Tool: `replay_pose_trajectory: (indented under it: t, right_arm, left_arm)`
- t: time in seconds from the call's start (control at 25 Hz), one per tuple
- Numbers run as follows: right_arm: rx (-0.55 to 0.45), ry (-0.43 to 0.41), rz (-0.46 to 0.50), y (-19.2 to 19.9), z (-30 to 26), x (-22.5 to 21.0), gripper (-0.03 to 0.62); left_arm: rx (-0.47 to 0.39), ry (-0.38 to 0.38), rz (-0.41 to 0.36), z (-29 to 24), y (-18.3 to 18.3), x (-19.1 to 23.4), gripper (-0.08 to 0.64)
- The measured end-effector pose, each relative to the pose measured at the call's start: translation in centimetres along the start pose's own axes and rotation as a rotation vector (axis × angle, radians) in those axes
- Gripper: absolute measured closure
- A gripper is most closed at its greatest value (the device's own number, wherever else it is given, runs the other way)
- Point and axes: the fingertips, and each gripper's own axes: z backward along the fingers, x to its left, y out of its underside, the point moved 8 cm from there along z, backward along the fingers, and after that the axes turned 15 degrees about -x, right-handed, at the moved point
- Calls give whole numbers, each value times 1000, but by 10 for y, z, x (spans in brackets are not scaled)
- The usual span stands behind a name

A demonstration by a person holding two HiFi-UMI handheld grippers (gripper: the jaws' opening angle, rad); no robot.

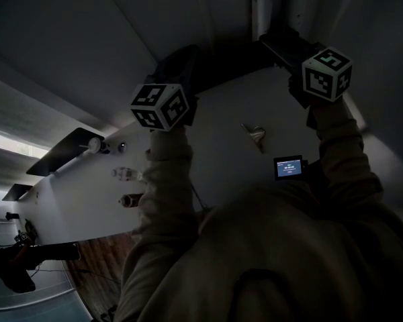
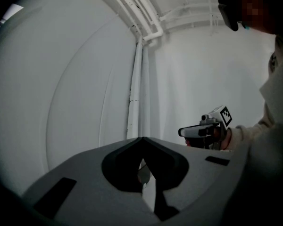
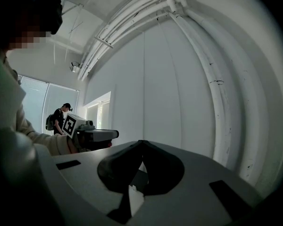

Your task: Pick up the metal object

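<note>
Head view: a white counter fills the middle of the frame, seen past two raised sleeves in a dim room.
Metal object: lies on the counter right of centre, between the sleeves and nearer the right one; small, shiny and angular, its exact form too dim to tell.
Left claw: clenched, its tips meeting in a point with nothing between them; it is held up off the counter and aims at a bare white wall with a pipe running up it.
Right claw: clenched tip to tip and likewise empty; it is raised and faces a white wall with pipes curving down the right of the frame.
Claws and metal object: well apart; neither claw touches it.
Marker cubes: the left one sits left of centre, the right one at upper right.
Cross views: each claw shows in the other's view, level with it and held out from a pale sleeve.
Small lit screen: just below and right of the metal object.
Two small containers: at the counter's left part, well apart from the metal object.
Background: a person with a backpack stands by a bright window at the left of the right gripper view.
</note>
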Motion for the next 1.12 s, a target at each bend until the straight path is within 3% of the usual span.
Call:
replay_pose_trajectory:
  t: [0.2,0.56,0.88,1.12]
  right_arm:
    - [23,0,5,4,-8,-2,572]
    - [160,45,-78,67,-5,-15,572]
    - [263,100,-130,115,11,-32,572]
    - [317,120,-184,144,24,-39,572]
  left_arm:
    - [20,-4,12,-1,10,6,555]
    - [94,-33,111,11,62,18,555]
    - [133,-51,132,24,94,27,555]
    - [181,-78,190,35,123,28,555]
